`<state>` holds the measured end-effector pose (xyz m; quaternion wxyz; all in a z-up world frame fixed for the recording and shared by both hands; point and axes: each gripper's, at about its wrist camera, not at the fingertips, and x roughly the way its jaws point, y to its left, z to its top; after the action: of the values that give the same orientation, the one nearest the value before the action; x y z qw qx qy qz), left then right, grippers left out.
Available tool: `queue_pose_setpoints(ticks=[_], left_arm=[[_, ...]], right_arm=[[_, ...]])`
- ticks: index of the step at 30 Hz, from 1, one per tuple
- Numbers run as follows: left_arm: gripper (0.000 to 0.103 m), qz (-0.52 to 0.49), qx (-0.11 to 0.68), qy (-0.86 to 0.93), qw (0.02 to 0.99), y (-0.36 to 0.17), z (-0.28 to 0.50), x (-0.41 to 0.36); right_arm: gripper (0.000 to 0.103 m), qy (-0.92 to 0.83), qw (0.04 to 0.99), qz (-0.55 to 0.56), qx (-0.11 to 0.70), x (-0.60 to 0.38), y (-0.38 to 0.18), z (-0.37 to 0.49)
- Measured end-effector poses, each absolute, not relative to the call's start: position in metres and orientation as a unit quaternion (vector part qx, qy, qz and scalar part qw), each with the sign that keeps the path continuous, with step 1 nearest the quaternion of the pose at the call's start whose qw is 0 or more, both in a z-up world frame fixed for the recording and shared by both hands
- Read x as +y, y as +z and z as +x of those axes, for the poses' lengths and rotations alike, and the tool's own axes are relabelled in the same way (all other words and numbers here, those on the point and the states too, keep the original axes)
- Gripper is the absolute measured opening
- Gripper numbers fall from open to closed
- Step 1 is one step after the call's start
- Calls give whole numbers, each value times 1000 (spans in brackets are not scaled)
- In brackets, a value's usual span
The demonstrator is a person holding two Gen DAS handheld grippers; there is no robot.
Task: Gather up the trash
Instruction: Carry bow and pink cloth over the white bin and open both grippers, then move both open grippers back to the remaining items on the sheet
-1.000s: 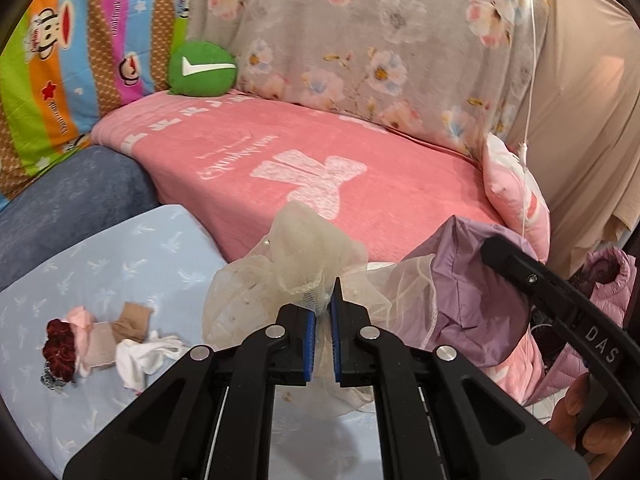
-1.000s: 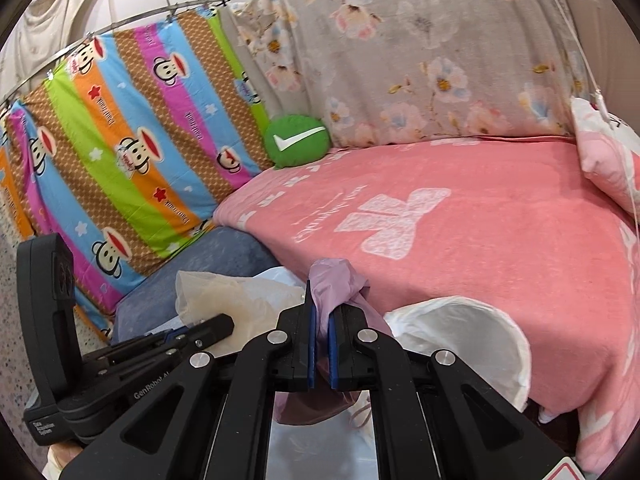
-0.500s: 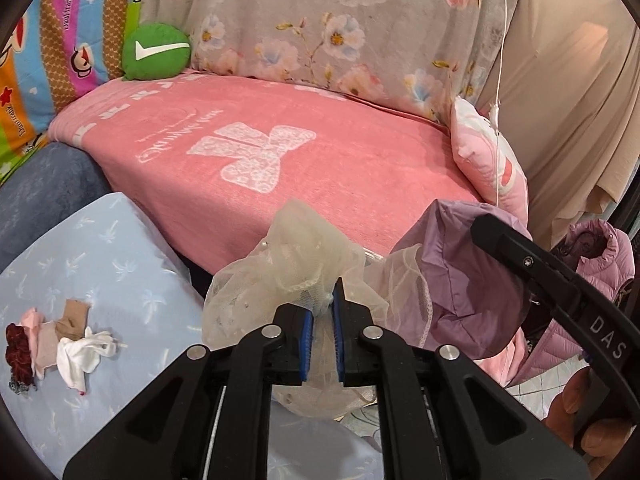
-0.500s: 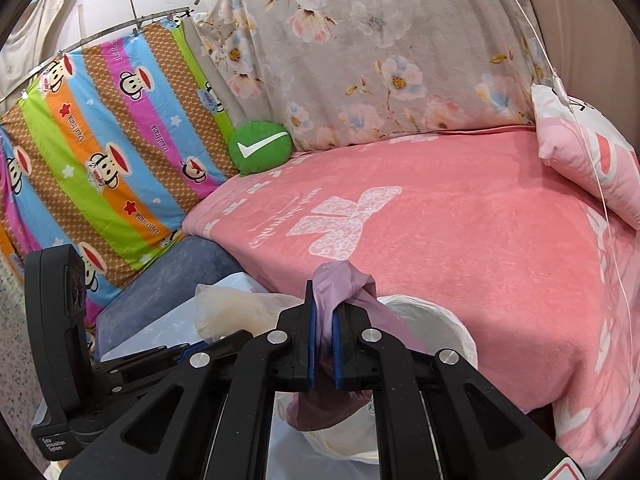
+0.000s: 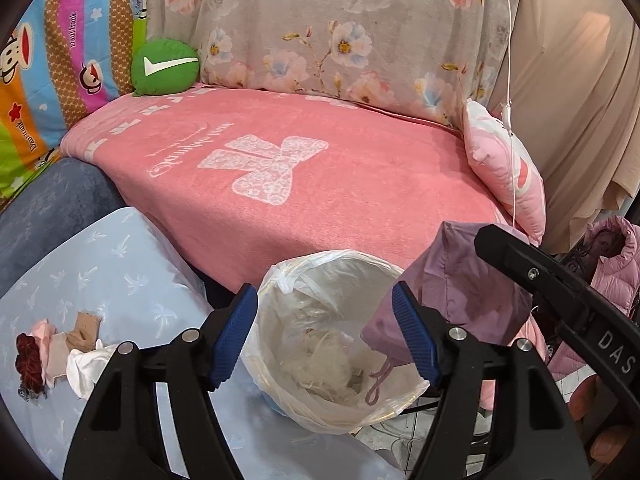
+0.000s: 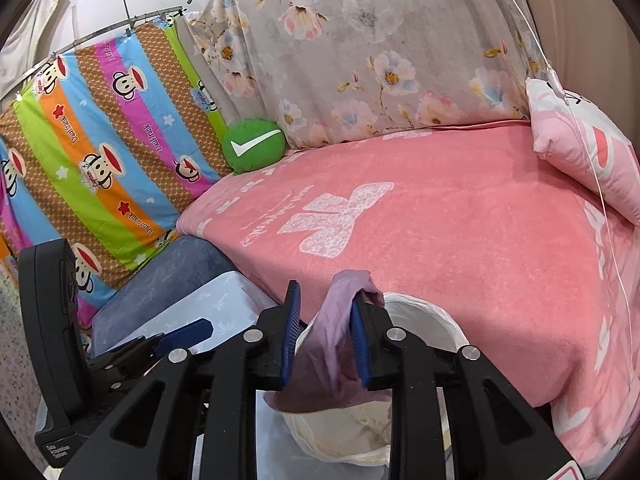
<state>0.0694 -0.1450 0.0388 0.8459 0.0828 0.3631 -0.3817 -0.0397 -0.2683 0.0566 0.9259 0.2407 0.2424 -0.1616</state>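
Behind both grippers we see a bed under a pink blanket (image 5: 304, 168), with a floral sheet (image 5: 340, 28) hung at the back, a striped cartoon-monkey cloth (image 6: 100, 152) further left of them and a green check-mark cushion (image 5: 166, 67) where the two meet. Directly ahead of and below our left gripper (image 5: 325, 332) stands a bin lined with a clear plastic bag (image 5: 280, 280), set against the bed's edge. Left jaws: wide apart and opening, nothing between the pads; pale gauzy trash (image 5: 320, 364) lies loose at the bottom of the bin, seen through the gap between the fingers. Our right gripper (image 6: 325, 336) is just to the left gripper's right, over the same bin's rim (image 6: 424, 312). Right jaws: opening, partly apart; a mauve cloth (image 6: 332, 340) hangs between them, draped against the right-hand pad (image 6: 358, 344) and clear of the other, its lower part trailing down into the bin mouth. We cannot tell whether the pad still bears its weight. Left of the left gripper, on a light blue patterned cover (image 5: 104, 272), lie a small pile of socks and a dark red hair piece (image 5: 60, 348). A pink pillow (image 5: 504, 168) sits beyond the right gripper.
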Motion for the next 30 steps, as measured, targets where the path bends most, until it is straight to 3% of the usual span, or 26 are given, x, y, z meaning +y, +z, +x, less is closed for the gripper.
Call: queue_pose_setpoints(ticks=[5,16,18,23,30], left_arm=[[67,75,367,-370,850,36,74,-134],[67,63,390,-341,853,14,78,-108],[67,58,396,-340,851,11,79,-105],[73,46,404,-336,850,7,78,-100],[79,45,395,-329,857,9,78,-91]], right_arm=[[25,-163,919,239,269,-265,36,-33],[25,-194,871,258,369,-262,-62,-60],[26,-196,872,256,369,-262,-61,-62],[42,-194,886,244,344,-263,-36,-53],[45,-170,903,231,320,-250,-8,-35]])
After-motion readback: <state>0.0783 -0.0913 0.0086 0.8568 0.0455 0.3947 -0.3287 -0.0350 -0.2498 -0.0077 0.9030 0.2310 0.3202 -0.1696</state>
